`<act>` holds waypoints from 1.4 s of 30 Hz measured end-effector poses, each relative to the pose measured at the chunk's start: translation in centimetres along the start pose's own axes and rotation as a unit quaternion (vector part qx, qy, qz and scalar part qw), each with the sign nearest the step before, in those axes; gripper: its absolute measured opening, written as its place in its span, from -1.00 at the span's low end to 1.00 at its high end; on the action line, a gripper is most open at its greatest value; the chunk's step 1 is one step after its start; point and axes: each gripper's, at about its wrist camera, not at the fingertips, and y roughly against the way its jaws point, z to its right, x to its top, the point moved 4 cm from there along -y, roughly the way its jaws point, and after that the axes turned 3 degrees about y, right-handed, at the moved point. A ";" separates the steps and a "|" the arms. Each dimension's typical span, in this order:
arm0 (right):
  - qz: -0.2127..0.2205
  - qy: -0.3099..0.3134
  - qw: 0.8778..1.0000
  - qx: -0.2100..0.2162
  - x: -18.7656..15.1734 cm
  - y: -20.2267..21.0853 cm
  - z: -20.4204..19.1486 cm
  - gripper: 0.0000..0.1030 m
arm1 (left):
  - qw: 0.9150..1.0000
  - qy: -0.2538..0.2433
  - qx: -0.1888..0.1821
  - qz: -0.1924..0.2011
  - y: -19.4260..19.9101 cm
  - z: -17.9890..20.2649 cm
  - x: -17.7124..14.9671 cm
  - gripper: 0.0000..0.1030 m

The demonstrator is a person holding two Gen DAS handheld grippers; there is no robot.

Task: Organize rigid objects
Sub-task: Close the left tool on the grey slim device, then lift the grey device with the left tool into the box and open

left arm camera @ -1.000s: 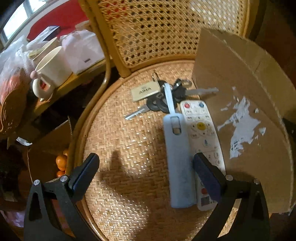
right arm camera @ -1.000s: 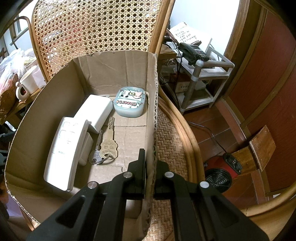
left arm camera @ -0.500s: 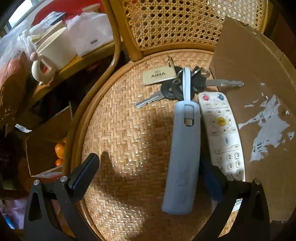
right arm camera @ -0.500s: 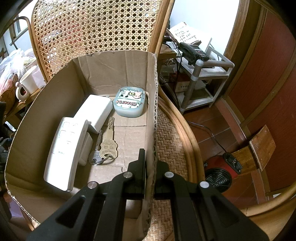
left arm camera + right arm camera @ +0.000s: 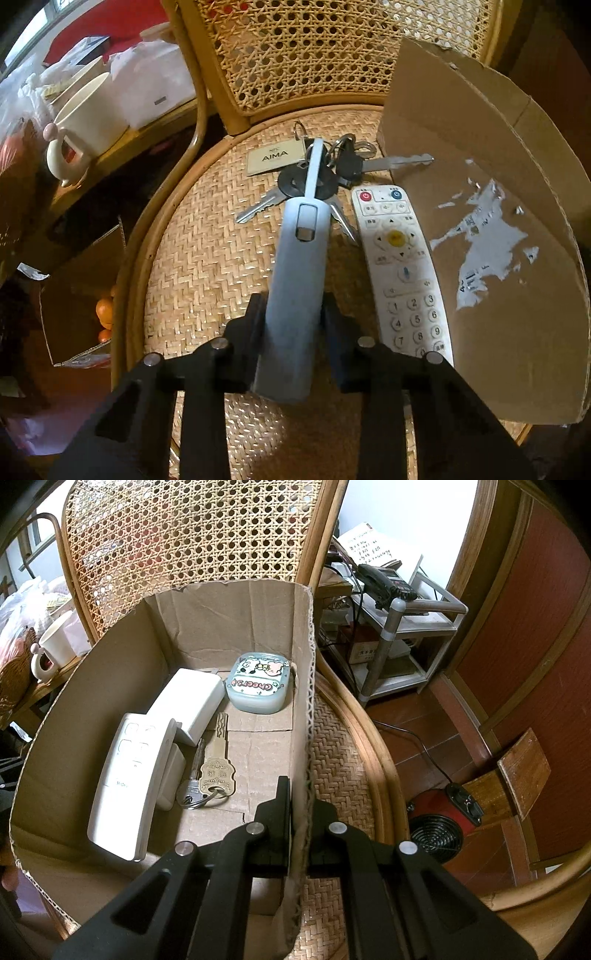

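In the left wrist view, the left gripper (image 5: 295, 314) is now closed on the near end of the pale blue case (image 5: 295, 280), whereas a moment earlier its fingers (image 5: 255, 314) stood wide apart on either side of it. The case is therefore judged to be secured and ready to be lifted off the woven chair seat (image 5: 207, 266) toward the box. Whether it has left the seat cannot be told. Just to its right a white remote (image 5: 402, 266) is seen lying against the outside of the cardboard box (image 5: 480, 229), and beyond the case's far end a bunch of keys (image 5: 317, 173) with a tag is spread on the seat.

In the right wrist view, the right gripper (image 5: 299, 812) remains clamped on the box's right wall (image 5: 303, 701), as before, so the box is being steadied. Inside the box, from near to far, are found a white handset (image 5: 129, 779), a brass key on a ring (image 5: 216, 771), a white block (image 5: 192, 701) and a small teal tin (image 5: 258, 686) at the back. Room is left on the box floor for the case.
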 end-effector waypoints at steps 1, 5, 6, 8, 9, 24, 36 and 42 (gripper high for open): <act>0.000 0.000 1.000 0.000 0.0 0.0 0.0 -0.87 | 1.000 0.003 -0.001 -0.001 0.0 -0.1 0.0 -0.44; 0.000 0.000 1.000 0.000 0.0 0.0 0.0 -0.87 | 1.000 0.003 -0.001 -0.001 0.5 0.0 -0.2 -0.49; 0.000 0.000 1.000 0.000 0.0 0.0 0.0 -0.87 | 1.000 0.003 -0.004 0.001 0.7 -0.1 -0.3 -0.49; 0.000 0.000 1.000 0.000 0.0 0.0 0.0 -0.87 | 1.000 0.013 -0.018 0.003 1.4 -0.1 -0.4 -0.49; 0.000 0.000 1.000 0.000 0.0 0.0 0.0 -0.87 | 0.999 0.019 -0.025 0.004 1.7 -0.1 -0.5 -0.49; 0.000 0.000 1.000 0.000 0.0 0.0 0.0 -0.87 | 0.994 0.043 0.001 0.103 7.9 -1.2 0.5 -0.49; 0.000 0.000 1.000 0.000 0.1 0.0 0.0 -0.87 | 0.984 0.020 0.000 0.179 12.4 1.9 0.3 -0.49; 0.000 0.000 1.000 0.000 0.1 0.0 0.0 -0.87 | 0.975 0.012 -0.045 0.217 14.5 4.5 0.6 -0.49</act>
